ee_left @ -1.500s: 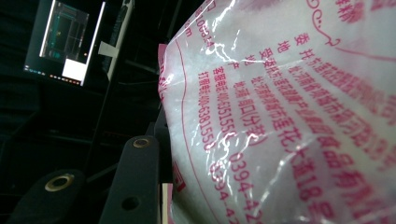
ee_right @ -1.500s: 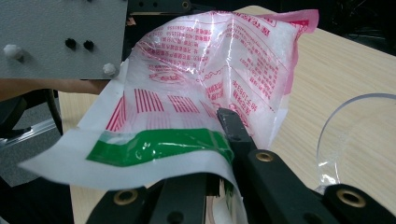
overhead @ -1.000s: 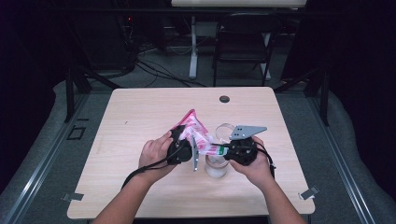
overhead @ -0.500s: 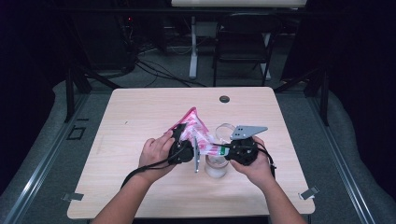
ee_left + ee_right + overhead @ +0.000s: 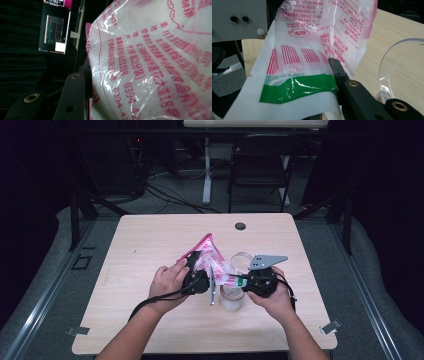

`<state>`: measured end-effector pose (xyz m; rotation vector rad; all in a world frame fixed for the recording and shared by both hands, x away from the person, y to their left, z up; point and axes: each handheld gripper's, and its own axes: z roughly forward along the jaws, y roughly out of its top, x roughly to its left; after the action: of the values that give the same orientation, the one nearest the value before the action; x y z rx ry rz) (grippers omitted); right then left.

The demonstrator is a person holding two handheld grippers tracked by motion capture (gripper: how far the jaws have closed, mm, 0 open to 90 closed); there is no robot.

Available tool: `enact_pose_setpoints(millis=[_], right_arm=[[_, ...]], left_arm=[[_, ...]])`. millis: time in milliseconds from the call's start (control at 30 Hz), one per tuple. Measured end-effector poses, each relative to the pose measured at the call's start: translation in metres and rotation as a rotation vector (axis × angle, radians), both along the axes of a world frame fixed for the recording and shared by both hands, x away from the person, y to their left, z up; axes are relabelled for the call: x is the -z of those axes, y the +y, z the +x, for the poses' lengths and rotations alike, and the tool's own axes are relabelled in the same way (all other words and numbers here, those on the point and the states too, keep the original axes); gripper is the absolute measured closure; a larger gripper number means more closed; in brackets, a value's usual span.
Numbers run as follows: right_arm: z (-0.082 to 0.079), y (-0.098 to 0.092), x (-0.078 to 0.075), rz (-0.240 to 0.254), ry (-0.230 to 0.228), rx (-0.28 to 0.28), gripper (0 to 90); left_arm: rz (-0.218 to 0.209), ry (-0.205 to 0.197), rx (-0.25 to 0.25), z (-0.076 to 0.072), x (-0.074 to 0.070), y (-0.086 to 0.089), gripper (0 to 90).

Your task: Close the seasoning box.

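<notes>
My right gripper (image 5: 239, 281) is clamping the pink-printed clear plastic bag (image 5: 207, 256) by its green edge at frame centre; my left gripper (image 5: 202, 279) is gripping its body. Pouring into the clear glass cup (image 5: 232, 297) below isn't visibly begun.

Between the earlier high views and now I see almost no change: my left gripper (image 5: 200, 279) tilts the pink-printed bag (image 5: 207, 255) a touch further over the clear cup (image 5: 232, 297) at frame centre, and the bag's lower edge sits slightly nearer my right gripper (image 5: 245, 282).
</notes>
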<state>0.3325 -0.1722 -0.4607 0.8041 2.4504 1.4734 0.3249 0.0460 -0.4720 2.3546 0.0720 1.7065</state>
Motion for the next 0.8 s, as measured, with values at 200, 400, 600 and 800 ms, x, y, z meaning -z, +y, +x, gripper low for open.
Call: enact_pose_setpoints(millis=[200,400,600,800], right_arm=[[0.0002,-0.0022,0.0011,-0.001,0.001,0.006,88.5],[0.0006,-0.0033,0.0038,0.0,0.013,0.01,88.5],[0.0015,-0.0042,0.0064,-0.013,0.022,0.008,88.5],[0.0028,-0.0038,0.0101,-0.021,0.033,0.007,88.5]], left_arm=[[0.014,-0.006,0.003,0.0002,-0.0005,-0.0025,63.5],[0.038,-0.022,0.008,-0.0002,0.0,-0.0046,63.5],[0.051,-0.026,0.012,-0.0006,0.0025,-0.0059,63.6],[0.063,-0.035,0.012,-0.0012,0.0043,-0.0067,63.6]])
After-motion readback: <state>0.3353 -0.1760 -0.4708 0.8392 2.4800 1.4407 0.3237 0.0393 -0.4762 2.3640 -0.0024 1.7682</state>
